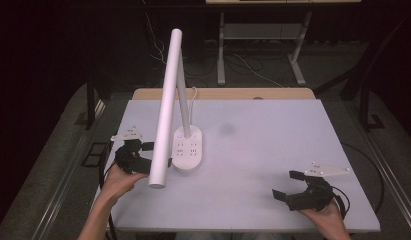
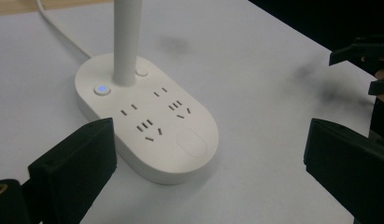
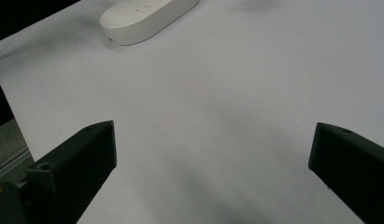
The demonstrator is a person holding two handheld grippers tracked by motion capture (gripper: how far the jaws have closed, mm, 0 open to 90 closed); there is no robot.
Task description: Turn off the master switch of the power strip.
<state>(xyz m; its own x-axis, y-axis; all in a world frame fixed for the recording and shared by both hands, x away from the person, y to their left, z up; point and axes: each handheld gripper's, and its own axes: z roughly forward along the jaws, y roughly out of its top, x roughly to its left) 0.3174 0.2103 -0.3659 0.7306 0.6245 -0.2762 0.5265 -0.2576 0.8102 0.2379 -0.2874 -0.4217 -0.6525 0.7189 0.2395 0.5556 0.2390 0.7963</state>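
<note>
Both grippers rest low on the white surface (image 1: 273, 150), jaws spread wide, holding nothing: left gripper (image 1: 154, 155) beside the lamp (image 1: 187, 149) base, right gripper (image 1: 288, 185) well apart.

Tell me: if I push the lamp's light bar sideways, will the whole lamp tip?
Probably not easily: the lamp base is broad and flat. But the light bar overhangs it, so it may pivot or slide on the smooth table.
</note>
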